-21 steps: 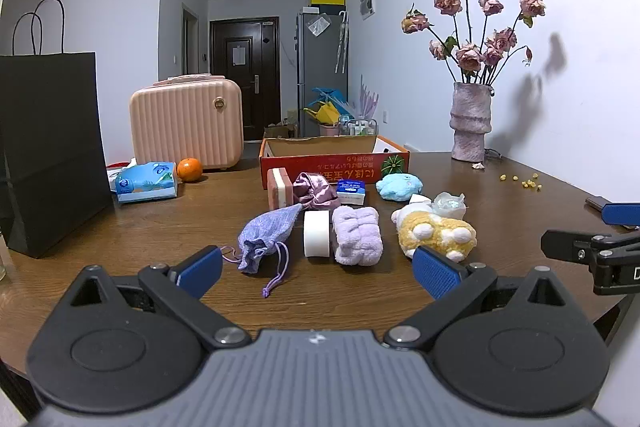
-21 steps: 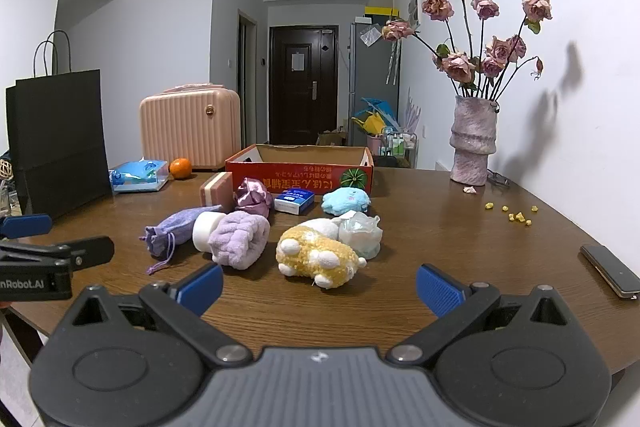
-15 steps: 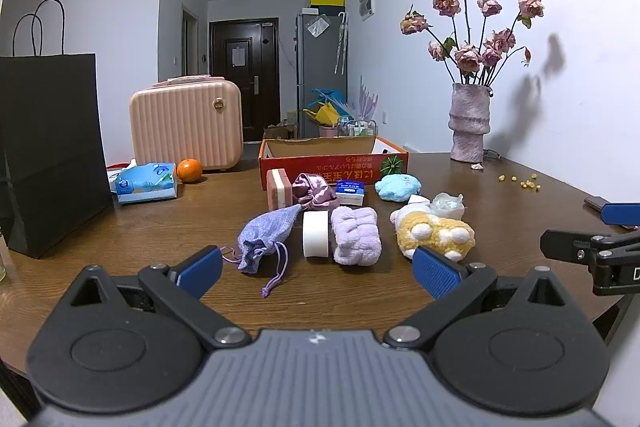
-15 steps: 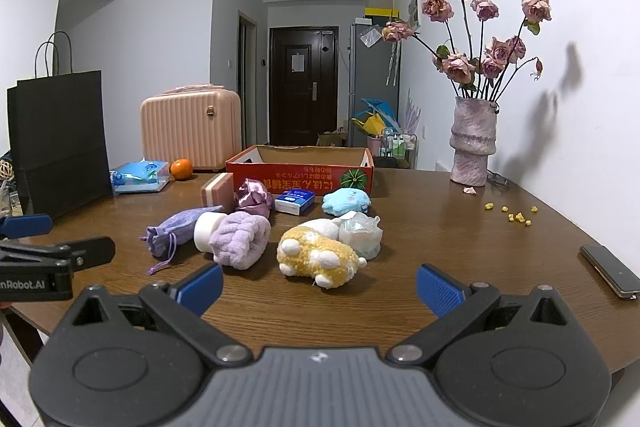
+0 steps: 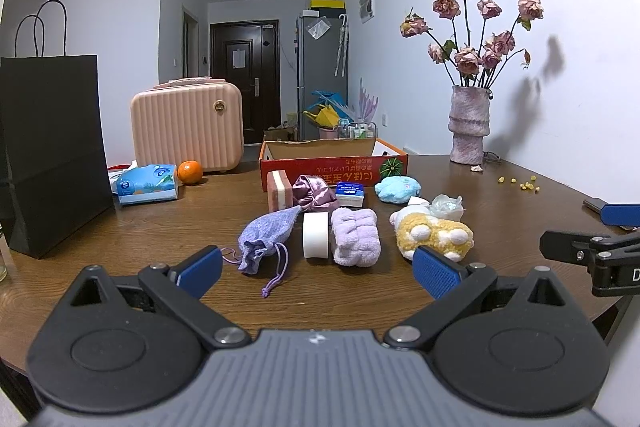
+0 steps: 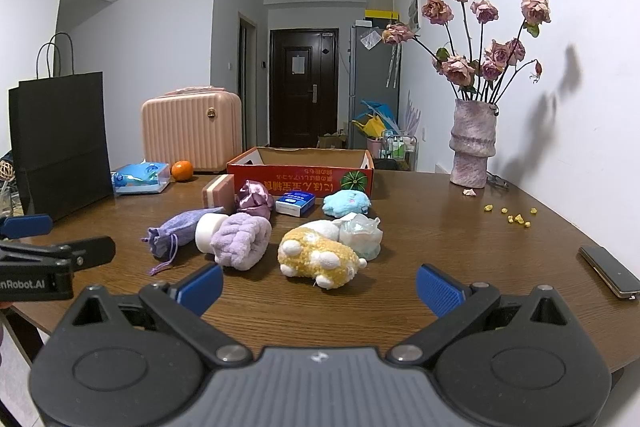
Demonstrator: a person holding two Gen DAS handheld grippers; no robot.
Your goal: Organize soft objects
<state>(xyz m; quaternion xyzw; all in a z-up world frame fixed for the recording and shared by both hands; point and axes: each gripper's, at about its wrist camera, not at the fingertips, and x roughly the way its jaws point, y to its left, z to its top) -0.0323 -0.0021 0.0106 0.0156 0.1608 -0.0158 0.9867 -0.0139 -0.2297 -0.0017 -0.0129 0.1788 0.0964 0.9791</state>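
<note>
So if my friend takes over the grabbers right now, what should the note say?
Left gripper: jaws wide open, empty, hovering short of the pile.
Right gripper: the same, open and empty.
Soft things lie loose on the table: lavender pouch, purple towel, yellow plush, blue plush, shiny purple pouch.
The red box stands behind them; its inside is hidden.
Done: nothing that shows.
Left: probably picking up each soft thing and putting it in the box.

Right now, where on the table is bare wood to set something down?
Bare: the strip between the phone and yellow plush, and between the black bag and lavender pouch. Crowded: the cluster before the red box.
</note>
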